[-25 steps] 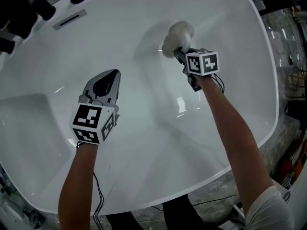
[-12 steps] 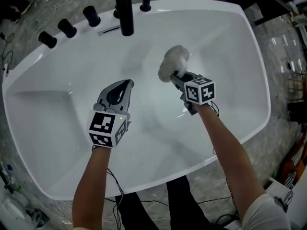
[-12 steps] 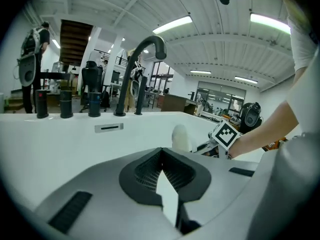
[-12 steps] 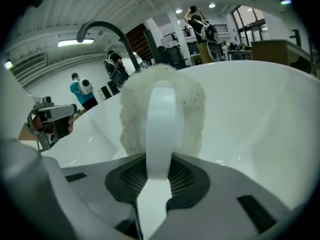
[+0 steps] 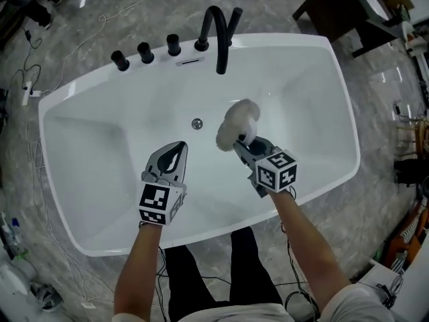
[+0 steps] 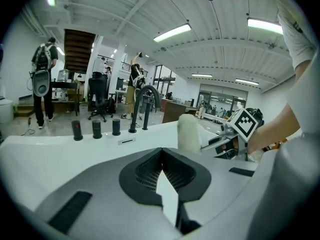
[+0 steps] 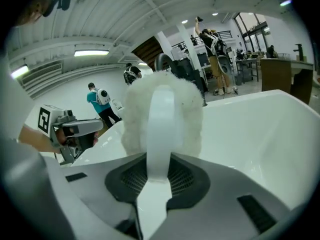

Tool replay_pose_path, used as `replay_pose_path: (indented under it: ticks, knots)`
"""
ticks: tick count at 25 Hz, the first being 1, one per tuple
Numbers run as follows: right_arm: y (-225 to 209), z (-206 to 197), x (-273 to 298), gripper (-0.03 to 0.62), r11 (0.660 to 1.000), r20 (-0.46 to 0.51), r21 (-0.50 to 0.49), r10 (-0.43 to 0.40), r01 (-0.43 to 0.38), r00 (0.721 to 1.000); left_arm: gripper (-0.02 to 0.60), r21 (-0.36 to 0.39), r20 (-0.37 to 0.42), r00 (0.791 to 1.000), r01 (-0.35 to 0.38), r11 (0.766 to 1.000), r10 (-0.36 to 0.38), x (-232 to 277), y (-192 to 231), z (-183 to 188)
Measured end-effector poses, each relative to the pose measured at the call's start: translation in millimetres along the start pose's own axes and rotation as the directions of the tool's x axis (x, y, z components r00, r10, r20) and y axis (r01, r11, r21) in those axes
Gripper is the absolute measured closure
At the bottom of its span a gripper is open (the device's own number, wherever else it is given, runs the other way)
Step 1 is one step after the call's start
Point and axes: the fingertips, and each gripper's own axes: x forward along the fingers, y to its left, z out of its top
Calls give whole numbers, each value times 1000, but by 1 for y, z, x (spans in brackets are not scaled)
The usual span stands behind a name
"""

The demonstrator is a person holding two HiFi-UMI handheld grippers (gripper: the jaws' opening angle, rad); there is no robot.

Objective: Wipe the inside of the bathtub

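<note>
The white bathtub [image 5: 72, 116] fills the middle of the head view, with its drain [image 5: 196, 123] near the centre. My right gripper [image 5: 242, 146] is shut on the white handle [image 7: 160, 134] of a fluffy white wiping pad [image 5: 236, 123]. The pad [image 7: 162, 114] is held up at about rim height, off the tub floor. My left gripper [image 5: 175, 147] hovers over the tub just left of the pad. Its jaws are shut with nothing between them, as the left gripper [image 6: 161, 156] view shows. That view also has the pad [image 6: 189, 133] to the right.
A black faucet [image 5: 219, 35] and three black knobs [image 5: 144, 52] stand on the far rim. Cables [image 5: 40, 200] trail over the marble floor on the left. A dark table [image 5: 335, 12] stands at the far right. People stand far off in the room.
The head view has risen, so the whole tub now shows. Both grippers have drawn back toward the near side, and the pad has lifted off the tub floor.
</note>
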Motion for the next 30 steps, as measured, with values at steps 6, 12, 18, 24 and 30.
replay_pose_path:
  ticks: [6,12,18,24,30]
  knots:
    - [75,29,-74,496,1000,26,-18,13,-12,1000,571,-23,46,998,-43,999,44,-78,-11,37]
    - [121,62,-138,496,1000,83,-14,19,-17,996,571,-27,63,995,-70,997,72,-135,-29,66]
    - [162,81,-188,496,998,140,-46,43,-37,989,571,-9,96,992,-87,996,88,-186,-61,95]
    - [173,80,-232,496,996,167,-53,85,-77,982,571,-33,98,985,-139,990,141,-215,-103,105]
    - [165,95,-273,496,974,162,-153,192,-167,968,571,-83,143,957,-243,966,253,-227,-152,128]
